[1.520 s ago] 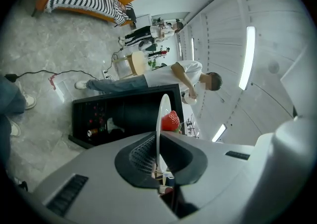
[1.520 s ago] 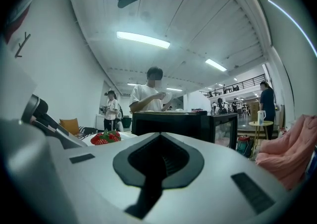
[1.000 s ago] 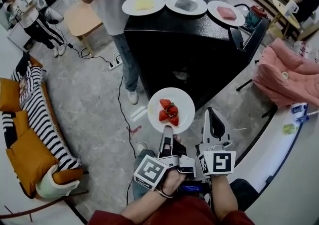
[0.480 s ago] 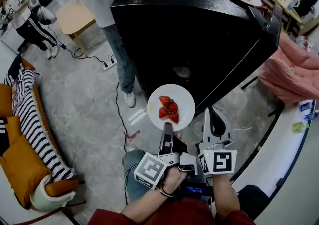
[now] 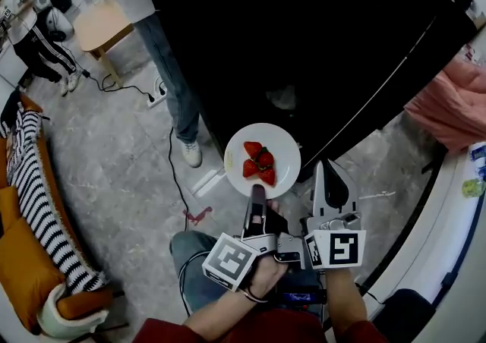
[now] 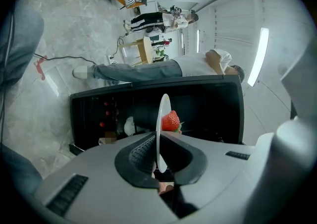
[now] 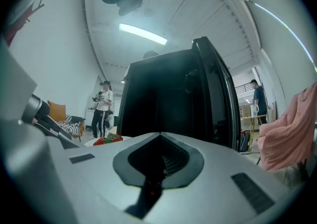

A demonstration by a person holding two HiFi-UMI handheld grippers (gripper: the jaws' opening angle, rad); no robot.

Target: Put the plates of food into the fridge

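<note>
A white plate (image 5: pixel 279 154) with several strawberries (image 5: pixel 260 162) hangs in front of the black fridge (image 5: pixel 319 38), just below its front face. My left gripper (image 5: pixel 257 199) is shut on the plate's near rim. In the left gripper view the plate (image 6: pixel 162 119) stands edge-on between the jaws, with a strawberry (image 6: pixel 171 120) on its right side. My right gripper (image 5: pixel 331 180) is beside the plate on the right, shut on nothing. The right gripper view looks along its closed jaws (image 7: pixel 159 136) at the fridge (image 7: pixel 168 99), with the strawberries (image 7: pixel 108 140) low at the left.
A person in jeans (image 5: pixel 171 83) stands at the fridge's left. A cable and power strip (image 5: pixel 156 95) lie on the floor. A striped and orange sofa (image 5: pixel 30 212) is far left, a pink cloth (image 5: pixel 456 110) at the right, and a white curved counter (image 5: pixel 456 273) is near right.
The view has closed in on the fridge, and the plates on its top have left the frame. The strawberry plate stays held in the left gripper; both grippers keep their places.
</note>
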